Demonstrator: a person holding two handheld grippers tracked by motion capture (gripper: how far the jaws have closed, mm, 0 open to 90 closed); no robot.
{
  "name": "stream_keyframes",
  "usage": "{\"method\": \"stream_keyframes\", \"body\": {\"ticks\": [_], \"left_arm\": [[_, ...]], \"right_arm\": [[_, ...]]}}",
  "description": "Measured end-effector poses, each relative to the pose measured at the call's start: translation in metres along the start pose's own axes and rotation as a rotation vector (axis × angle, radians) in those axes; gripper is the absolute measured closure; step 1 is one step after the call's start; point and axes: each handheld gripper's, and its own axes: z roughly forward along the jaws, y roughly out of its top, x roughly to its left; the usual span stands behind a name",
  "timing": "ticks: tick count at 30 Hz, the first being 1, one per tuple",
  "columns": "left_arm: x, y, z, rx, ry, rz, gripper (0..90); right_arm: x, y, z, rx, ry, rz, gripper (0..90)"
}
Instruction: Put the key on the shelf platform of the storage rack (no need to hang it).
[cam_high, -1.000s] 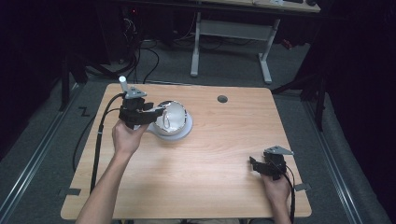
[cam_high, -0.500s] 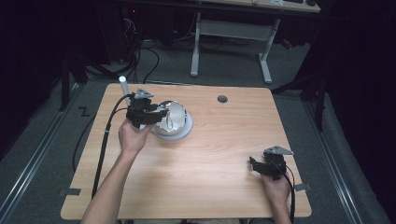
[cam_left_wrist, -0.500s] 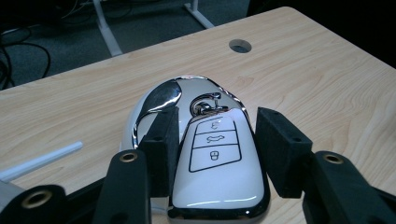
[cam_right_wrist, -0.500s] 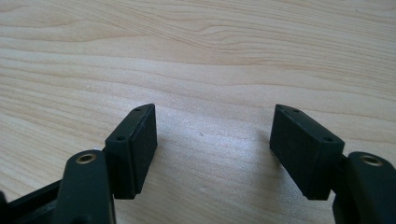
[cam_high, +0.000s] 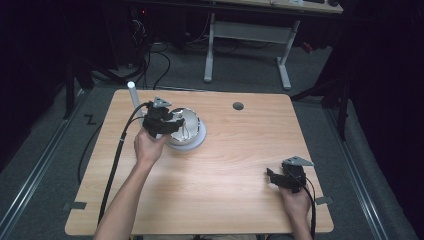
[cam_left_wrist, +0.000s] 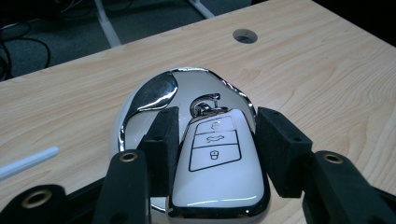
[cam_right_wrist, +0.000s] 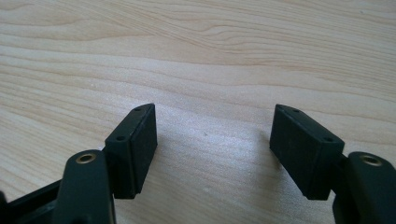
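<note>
A white car key fob (cam_left_wrist: 217, 182) with chrome trim and three button icons sits between the jaws of my left gripper (cam_left_wrist: 215, 133), both pads pressing its sides. Just beyond and beneath it is a round white dish (cam_left_wrist: 140, 100) with a shiny, mirror-like inside. In the high view my left gripper (cam_high: 174, 125) hovers over the left part of that dish (cam_high: 197, 142), at the table's back left. My right gripper (cam_high: 272, 177) rests near the front right edge. It stands open (cam_right_wrist: 212, 140) over bare wood with nothing between its pads.
A white tube (cam_high: 131, 92) stands upright behind the left gripper, near the table's back left edge; it also appears as a white tube (cam_left_wrist: 28, 161) in the left gripper view. A round cable hole (cam_high: 238, 106) lies at the back centre. Black cables trail off the left side.
My left gripper has shifted right and sunk a little with the key fob, coming over the dish. The right gripper has stayed where it was.
</note>
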Motion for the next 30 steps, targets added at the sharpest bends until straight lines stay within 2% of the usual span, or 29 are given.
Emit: {"method": "stream_keyframes", "body": {"ticks": [12,18,30], "left_arm": [[-0.003,-0.004,0.019,0.015,0.019,0.003,51.0],[-0.003,-0.005,0.025,0.013,0.017,-0.011,51.0],[0.005,-0.013,0.038,0.018,0.067,-0.058,50.9]], "right_arm": [[0.000,0.000,0.000,0.000,0.000,0.000,32.5],[0.000,0.000,0.000,0.000,0.001,0.000,32.5],[0.000,0.000,0.000,0.000,0.001,0.001,32.5]]}}
